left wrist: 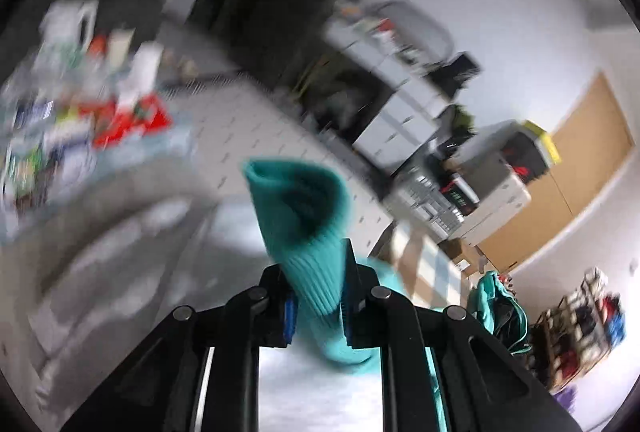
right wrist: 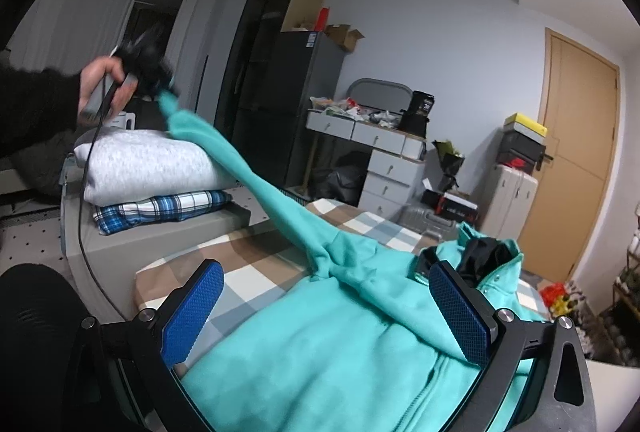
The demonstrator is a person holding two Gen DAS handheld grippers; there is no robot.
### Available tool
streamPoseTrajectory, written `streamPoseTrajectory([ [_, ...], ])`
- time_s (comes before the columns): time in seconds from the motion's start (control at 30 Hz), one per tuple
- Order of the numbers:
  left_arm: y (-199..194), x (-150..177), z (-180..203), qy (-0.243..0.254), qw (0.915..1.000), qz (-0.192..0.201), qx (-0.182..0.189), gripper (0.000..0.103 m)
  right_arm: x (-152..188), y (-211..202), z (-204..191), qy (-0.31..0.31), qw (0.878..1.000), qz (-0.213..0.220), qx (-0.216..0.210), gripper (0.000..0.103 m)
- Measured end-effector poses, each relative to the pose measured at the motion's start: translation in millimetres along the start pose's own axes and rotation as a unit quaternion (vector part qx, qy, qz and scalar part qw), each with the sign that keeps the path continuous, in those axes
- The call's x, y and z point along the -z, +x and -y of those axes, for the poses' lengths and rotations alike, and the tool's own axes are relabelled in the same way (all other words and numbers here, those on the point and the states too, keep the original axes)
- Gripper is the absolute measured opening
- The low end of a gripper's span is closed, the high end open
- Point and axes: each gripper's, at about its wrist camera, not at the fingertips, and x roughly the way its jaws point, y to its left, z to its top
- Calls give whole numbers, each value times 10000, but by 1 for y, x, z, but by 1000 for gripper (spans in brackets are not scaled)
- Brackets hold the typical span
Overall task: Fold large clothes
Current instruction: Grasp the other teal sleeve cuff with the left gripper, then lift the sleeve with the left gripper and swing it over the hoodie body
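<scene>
A teal zip hoodie (right wrist: pixel 320 352) lies spread on a checked brown, white and blue cover (right wrist: pixel 248 272). Its collar with dark lining (right wrist: pixel 488 252) is at the right. One sleeve (right wrist: pixel 256 184) is stretched up and to the left. The left gripper (right wrist: pixel 160 86), held by a hand (right wrist: pixel 100 80), is shut on that sleeve's end. In the blurred left wrist view the ribbed cuff (left wrist: pixel 296 200) sticks out beyond the left gripper (left wrist: pixel 316 272). My right gripper (right wrist: pixel 326 296) hovers open just above the hoodie's body, with its blue pads (right wrist: pixel 192 312) wide apart and nothing clamped.
A folded grey sweater (right wrist: pixel 148 164) lies on a folded blue plaid garment (right wrist: pixel 160 208) on a grey ledge at the left. A black cable (right wrist: pixel 82 224) hangs from the left hand. Behind stand a dark cabinet (right wrist: pixel 280 104), white drawers (right wrist: pixel 384 168) and a wooden door (right wrist: pixel 576 160).
</scene>
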Motion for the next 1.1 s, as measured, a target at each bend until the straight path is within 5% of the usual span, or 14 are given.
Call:
streamPoseTrajectory([
  [0.2, 5, 8, -31, -907, 9950, -416, -7, 41, -1, 0, 10, 250, 9997, -27, 36, 103],
  [0.5, 0, 17, -14, -999, 9944, -334, -35, 44, 1, 5, 18, 440, 9989, -156, 38, 103],
  [0.63, -1, 15, -23, -1303, 9907, -353, 170, 45, 3, 6, 18, 444, 9988, -204, 43, 103],
  [0.93, -13, 10, -21, -1086, 9926, -182, 517, 45, 3, 6, 19, 419, 9989, -189, 30, 103],
  [1.1, -4, 7, -20, -968, 9947, -286, 191, 42, 2, 5, 18, 454, 9988, -186, 18, 103],
])
